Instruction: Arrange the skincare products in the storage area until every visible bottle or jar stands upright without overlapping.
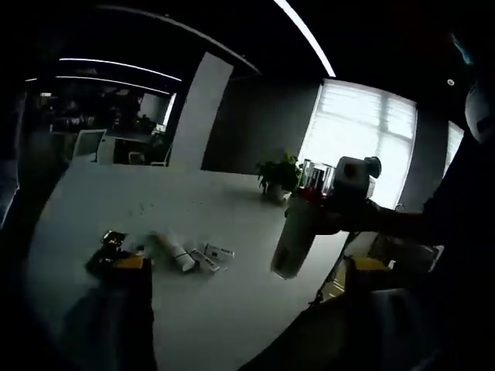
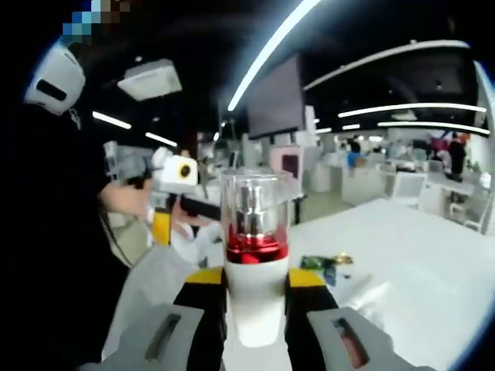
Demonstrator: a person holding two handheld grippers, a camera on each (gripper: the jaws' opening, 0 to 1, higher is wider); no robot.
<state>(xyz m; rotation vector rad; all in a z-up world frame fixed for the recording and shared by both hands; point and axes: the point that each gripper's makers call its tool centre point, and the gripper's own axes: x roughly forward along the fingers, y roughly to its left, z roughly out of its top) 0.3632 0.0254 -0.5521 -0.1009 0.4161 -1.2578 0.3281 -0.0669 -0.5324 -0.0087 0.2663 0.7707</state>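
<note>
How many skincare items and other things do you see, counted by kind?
Pump bottle, held in the right gripper: 1
White tube lying on the table: 1
Small white box lying flat: 1
Dark packet: 1
Potted plant: 1
Total: 5

The bottle's [image 2: 255,267] base sits hidden between the right claw's [image 2: 255,297] jaws.
</note>
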